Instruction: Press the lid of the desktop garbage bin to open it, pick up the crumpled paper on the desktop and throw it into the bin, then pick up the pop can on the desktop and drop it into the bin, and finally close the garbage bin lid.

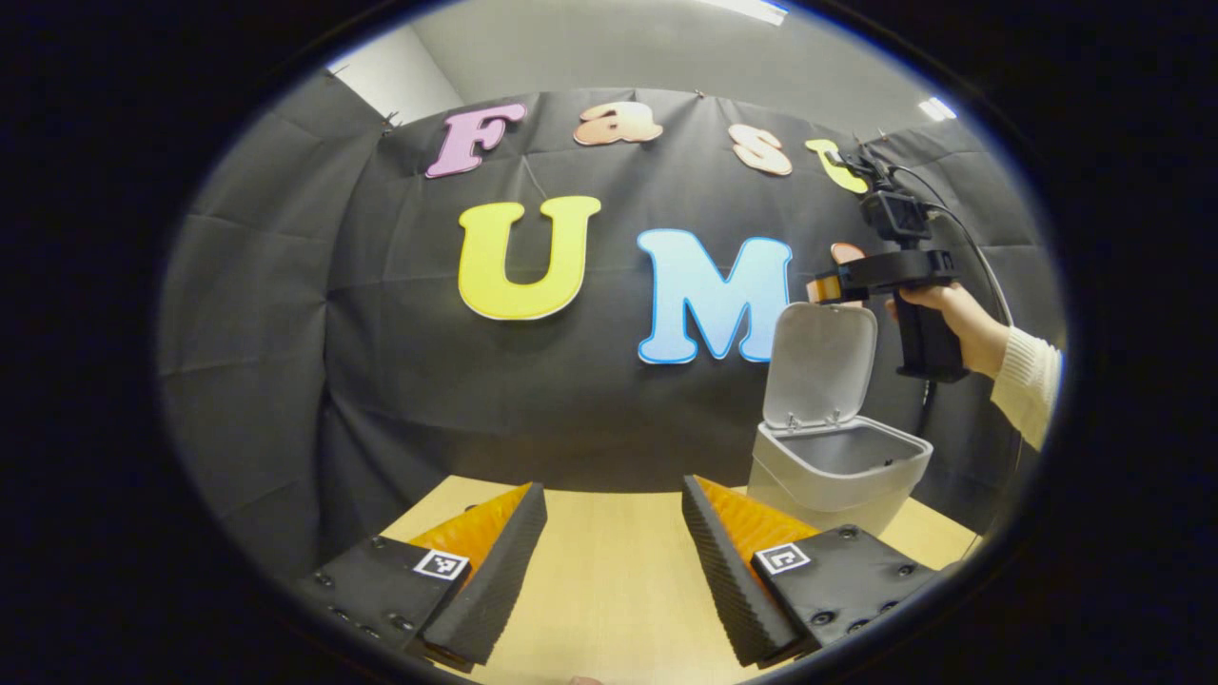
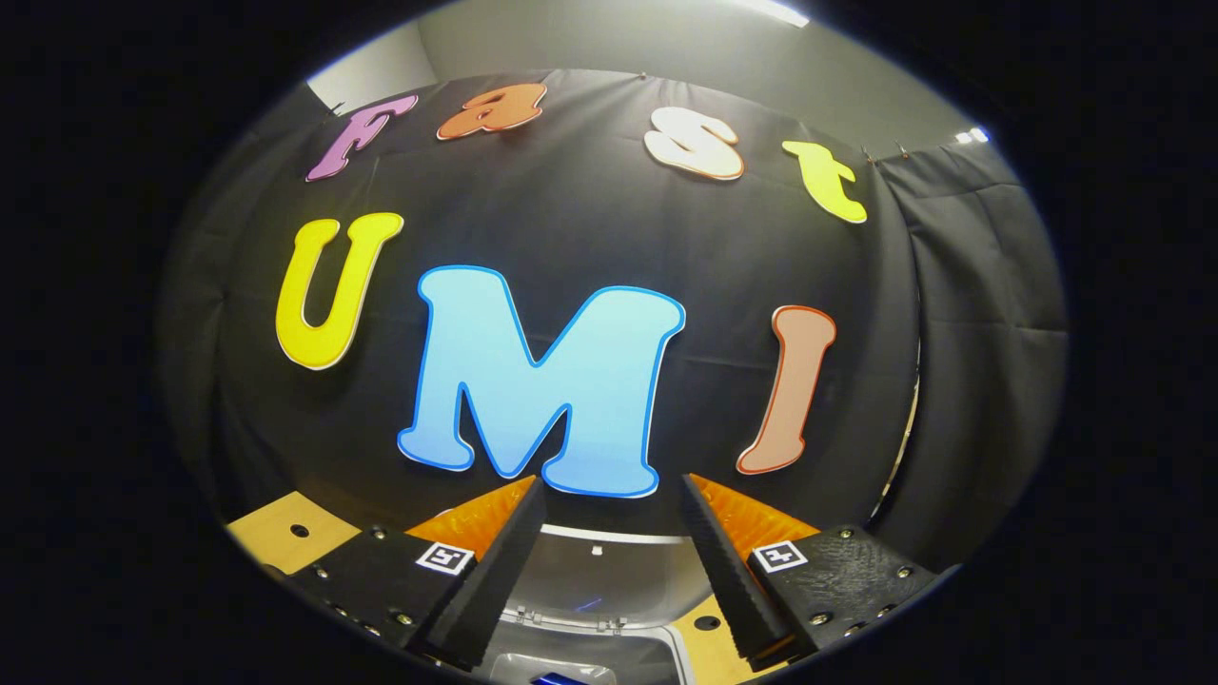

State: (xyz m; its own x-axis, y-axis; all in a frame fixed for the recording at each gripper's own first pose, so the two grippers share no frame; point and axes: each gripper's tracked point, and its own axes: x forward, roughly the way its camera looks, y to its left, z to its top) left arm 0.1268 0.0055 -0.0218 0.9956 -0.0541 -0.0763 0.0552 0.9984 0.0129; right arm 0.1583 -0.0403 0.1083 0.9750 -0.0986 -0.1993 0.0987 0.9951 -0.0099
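Observation:
The grey desktop bin (image 1: 837, 476) stands on the wooden table at the right, its lid (image 1: 823, 366) raised upright. A hand (image 1: 961, 323) holds my right gripper (image 1: 826, 283) just above the lid's top edge. In the right gripper view that gripper (image 2: 609, 571) is open, and it looks down over the raised lid (image 2: 599, 576) into the bin's mouth (image 2: 609, 661). A small blue sliver (image 2: 552, 678) shows inside the bin; I cannot tell what it is. My left gripper (image 1: 614, 561) hangs open over the table, left of the bin, with nothing between its fingers.
The light wooden table (image 1: 609, 609) runs back to the black cloth wall. A cable (image 1: 980, 257) trails from the right gripper. A white knitted sleeve (image 1: 1032, 381) reaches in from the right. Small holes mark the table top (image 2: 298, 530) beside the bin.

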